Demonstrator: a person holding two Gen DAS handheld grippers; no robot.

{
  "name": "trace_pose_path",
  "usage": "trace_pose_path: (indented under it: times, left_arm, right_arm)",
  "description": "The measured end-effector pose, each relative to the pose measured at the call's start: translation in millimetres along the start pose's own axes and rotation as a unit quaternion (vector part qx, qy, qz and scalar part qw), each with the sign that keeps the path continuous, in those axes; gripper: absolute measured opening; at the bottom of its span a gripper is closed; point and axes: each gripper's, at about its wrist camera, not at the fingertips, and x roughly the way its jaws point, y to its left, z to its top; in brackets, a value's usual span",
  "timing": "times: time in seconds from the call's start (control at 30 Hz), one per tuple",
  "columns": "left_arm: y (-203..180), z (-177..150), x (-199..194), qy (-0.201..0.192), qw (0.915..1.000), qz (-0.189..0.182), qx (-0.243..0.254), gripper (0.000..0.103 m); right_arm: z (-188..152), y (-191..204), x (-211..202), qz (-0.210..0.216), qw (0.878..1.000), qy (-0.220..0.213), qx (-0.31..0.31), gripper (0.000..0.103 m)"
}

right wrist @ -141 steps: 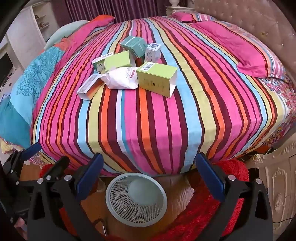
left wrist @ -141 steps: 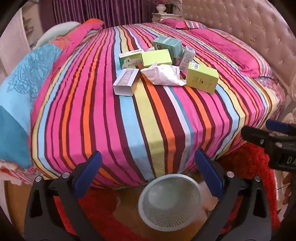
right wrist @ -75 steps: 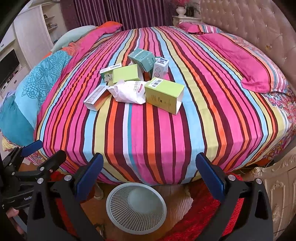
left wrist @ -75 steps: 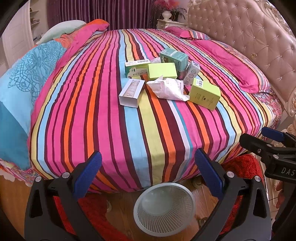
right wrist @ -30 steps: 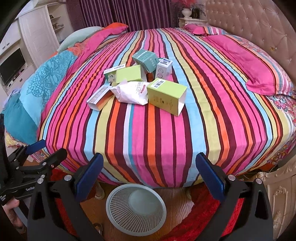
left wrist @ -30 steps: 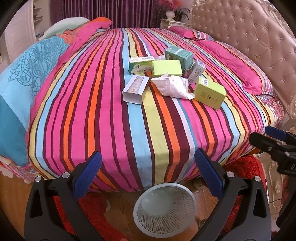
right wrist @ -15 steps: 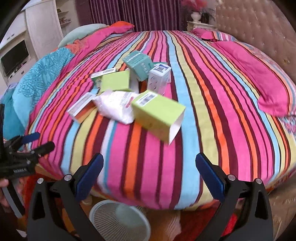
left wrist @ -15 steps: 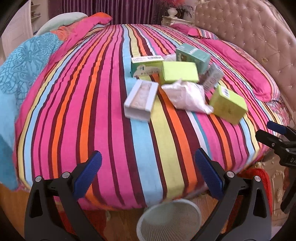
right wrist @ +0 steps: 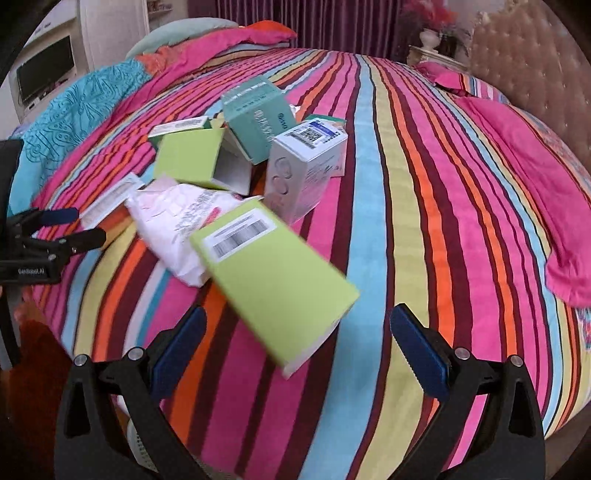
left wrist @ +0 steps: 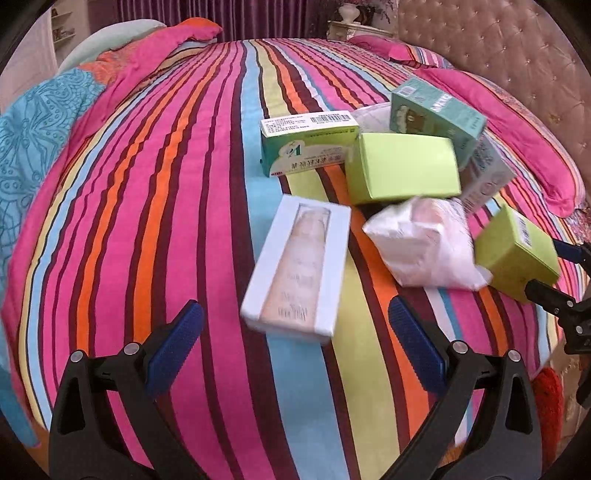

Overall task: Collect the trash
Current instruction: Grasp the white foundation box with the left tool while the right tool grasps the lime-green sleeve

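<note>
Boxes (left wrist: 402, 168) (clustered) on bed (left wrist: 147, 184).

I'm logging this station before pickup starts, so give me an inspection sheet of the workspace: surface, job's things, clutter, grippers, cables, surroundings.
Surface: striped bedspread covering the bed, soft and rounded.
Job's things: white carton nearest the left gripper; lime box with barcode nearest the right gripper; crumpled white bag between them; second lime box, open-ended; green-and-white carton; teal box; white QR-code box.
Clutter: nothing seen beyond the trash pile.
Grippers: left gripper open, empty; right gripper open, empty.
Cables: nothing seen.
Surroundings: tufted headboard, pink pillow, purple curtains, blue blanket.
</note>
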Motion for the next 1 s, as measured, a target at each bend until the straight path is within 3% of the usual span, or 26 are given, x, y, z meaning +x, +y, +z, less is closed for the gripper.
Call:
trace_pose_path:
  times: [0.33,0.43,0.47,0.6,0.7,1.0]
  left_arm:
    - [-1.0,23.1,31.7,0.017,0.9996,0.02,0.01,0.097]
    - [-1.4,25.2,37.2,0.021,0.9992,0.034,0.01,0.097]
    - [-1.8,25.2,38.1,0.022,0.9991,0.034,0.009,0.094]
    - [-3.7,22.9,38.5,0.02,0.9991,0.035,0.009,0.064]
    - [-5.1,22.5,35.5,0.017,0.999,0.041,0.01,0.048]
    - [-5.8,17.0,21.4,0.013,0.9996,0.026,0.006,0.047]
  right_arm:
    - [19.4,3.2,29.8,-0.005,1.0,0.018,-0.017,0.093]
    - [23.4,3.5,37.8,0.02,0.999,0.028,-0.004,0.07]
    - [23.9,3.0,39.3,0.029,0.999,0.032,0.003,0.06]
    - [21.9,4.7,36.9,0.028,0.999,0.031,0.017,0.054]
    - [18.8,5.1,32.3,0.033,0.999,0.03,0.032,0.051]
    - [15.2,-5.3,19.0,0.047,0.994,0.026,0.093,0.051]
